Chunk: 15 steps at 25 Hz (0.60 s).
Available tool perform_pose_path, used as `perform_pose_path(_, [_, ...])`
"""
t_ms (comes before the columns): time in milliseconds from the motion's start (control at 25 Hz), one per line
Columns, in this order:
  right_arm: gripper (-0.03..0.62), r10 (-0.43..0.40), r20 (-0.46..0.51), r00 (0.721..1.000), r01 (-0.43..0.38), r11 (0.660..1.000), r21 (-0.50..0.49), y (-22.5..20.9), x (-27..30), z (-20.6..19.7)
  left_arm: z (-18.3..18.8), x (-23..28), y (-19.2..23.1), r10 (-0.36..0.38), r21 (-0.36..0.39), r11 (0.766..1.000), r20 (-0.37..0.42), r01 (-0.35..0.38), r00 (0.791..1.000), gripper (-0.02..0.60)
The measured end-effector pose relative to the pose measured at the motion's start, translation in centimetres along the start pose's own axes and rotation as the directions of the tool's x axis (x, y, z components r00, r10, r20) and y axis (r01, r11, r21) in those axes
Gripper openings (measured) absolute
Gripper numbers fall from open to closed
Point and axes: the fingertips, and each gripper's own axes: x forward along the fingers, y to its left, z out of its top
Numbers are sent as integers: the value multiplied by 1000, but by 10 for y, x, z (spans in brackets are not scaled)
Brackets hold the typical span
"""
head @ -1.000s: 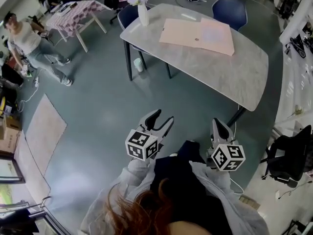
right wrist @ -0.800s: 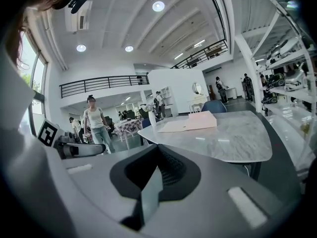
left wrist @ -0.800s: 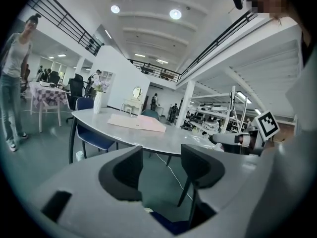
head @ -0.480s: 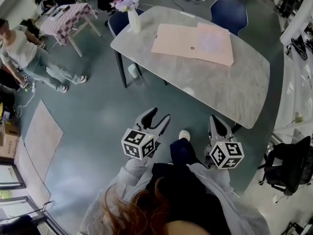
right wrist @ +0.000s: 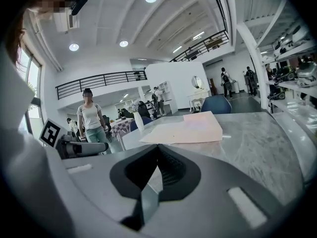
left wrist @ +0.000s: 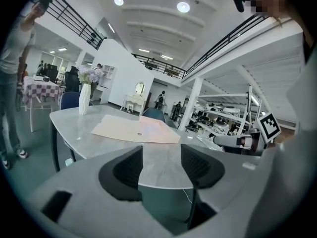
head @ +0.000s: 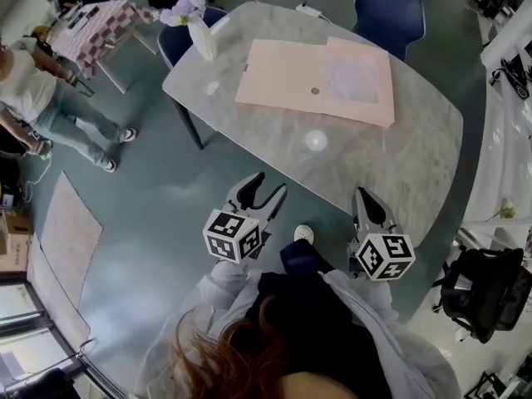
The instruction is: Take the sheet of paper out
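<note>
Head view: pinkish folder [head: 287, 77], probably holding the sheet, on the table [head: 391, 156] at twelve o'clock. Left gripper view: left gripper [left wrist: 162, 148] wide, empty, could pin it. Right gripper view: right gripper [right wrist: 157, 148] closed, empty; open it first.

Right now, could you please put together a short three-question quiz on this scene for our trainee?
1. True or false: the vase stands on the pink folder.
2. Compare the left hand-held gripper and the right hand-held gripper. Which has its jaws wide apart? A. left B. right C. both
3. How many blue chairs stand on the far side of the table?

Key
1. False: it stands on the bare table, beside the folder.
2. A
3. Two
</note>
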Motion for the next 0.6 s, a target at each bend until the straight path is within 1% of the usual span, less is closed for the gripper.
perform_pose_path(160, [11, 6, 2, 1000, -6, 1000, 6, -24, 27, 13, 16, 39, 9, 0, 9, 1000, 0, 0, 1000, 238])
perform_pose_path(320, [11, 12, -9, 1000, -11, 1000, 10, -41, 47, 18, 28, 68, 14, -9, 15, 1000, 1, 9, 1000, 238])
perform_pose_path(440, [11, 16, -14, 1000, -16, 1000, 7, -46, 59, 21, 38, 88, 21, -32, 18, 999, -9, 32, 999, 238])
perform_pose_path(600, [11, 14, -17, 1000, -14, 1000, 7, -46, 69, 27, 49, 109, 31, -56, 0, 998, -21, 56, 998, 238])
